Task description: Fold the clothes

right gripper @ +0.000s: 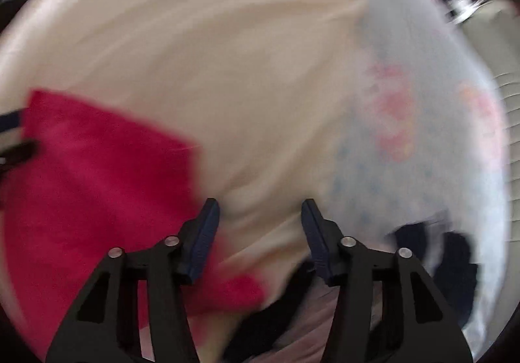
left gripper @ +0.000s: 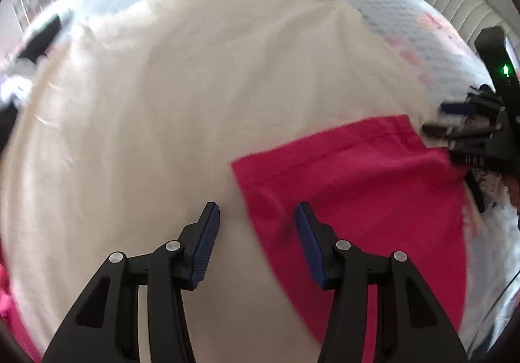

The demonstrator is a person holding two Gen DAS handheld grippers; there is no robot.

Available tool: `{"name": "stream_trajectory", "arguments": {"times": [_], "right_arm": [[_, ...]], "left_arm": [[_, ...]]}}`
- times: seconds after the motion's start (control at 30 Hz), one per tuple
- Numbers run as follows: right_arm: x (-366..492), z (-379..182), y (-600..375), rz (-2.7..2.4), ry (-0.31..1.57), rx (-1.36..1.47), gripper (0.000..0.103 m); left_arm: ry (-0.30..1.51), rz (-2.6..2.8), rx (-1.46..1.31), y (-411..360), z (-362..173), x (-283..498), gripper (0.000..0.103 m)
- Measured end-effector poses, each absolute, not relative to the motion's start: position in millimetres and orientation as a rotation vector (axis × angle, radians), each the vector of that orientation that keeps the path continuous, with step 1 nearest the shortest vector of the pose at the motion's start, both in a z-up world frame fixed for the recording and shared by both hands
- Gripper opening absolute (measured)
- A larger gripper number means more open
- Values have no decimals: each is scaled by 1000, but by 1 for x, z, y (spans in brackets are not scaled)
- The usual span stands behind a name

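Garment point(left gripper: 357, 187), pink, lies flat on the cream sheet point(left gripper: 162, 102), its long axis slanting across the sheet. Left gripper point(left gripper: 256, 216) hovers over the garment's near-left edge, fingers wide apart, holding nothing. Right gripper point(right gripper: 260, 216), equally spread and empty, has the garment point(right gripper: 97, 184) to its left; the left one appears nearer.

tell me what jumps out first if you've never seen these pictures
The bright pink garment stands out, lying flat on a large cream cloth spread over a pale blue quilt with pink flowers. Both the left gripper and the right gripper hang open above the fabric, holding nothing.
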State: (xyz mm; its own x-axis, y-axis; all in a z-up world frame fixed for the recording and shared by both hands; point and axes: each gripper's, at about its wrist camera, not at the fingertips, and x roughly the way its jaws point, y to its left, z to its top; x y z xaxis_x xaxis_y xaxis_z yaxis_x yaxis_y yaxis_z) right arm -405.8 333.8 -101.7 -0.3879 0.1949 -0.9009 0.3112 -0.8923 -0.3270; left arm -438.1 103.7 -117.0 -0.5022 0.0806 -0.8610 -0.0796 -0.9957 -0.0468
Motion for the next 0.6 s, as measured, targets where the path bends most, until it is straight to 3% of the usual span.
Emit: {"name": "stream_trajectory", "arguments": {"times": [0.13,0.23,0.27,0.37,0.6], "right_arm": [[-396,-72,357,-2579,334,1591,54],[-387,-66,349,-2422,136,1609,57],[-385,-70,343,-2362,123,1630,56],[-386,-102,323,-2269,370,1745,56],[-408,-111,314,-2494,435,1623,54]], "left_arm": [[-167,2526,-1307,101,-98,-419,50],[-186,2404,-1327,112,-107,-421,50],[-162,2395,-1358,117,-112,-424,50],[-122,2374,-1444,131,-125,-437,50],[-197,2541,-1373,99,-112,-428,50]]}}
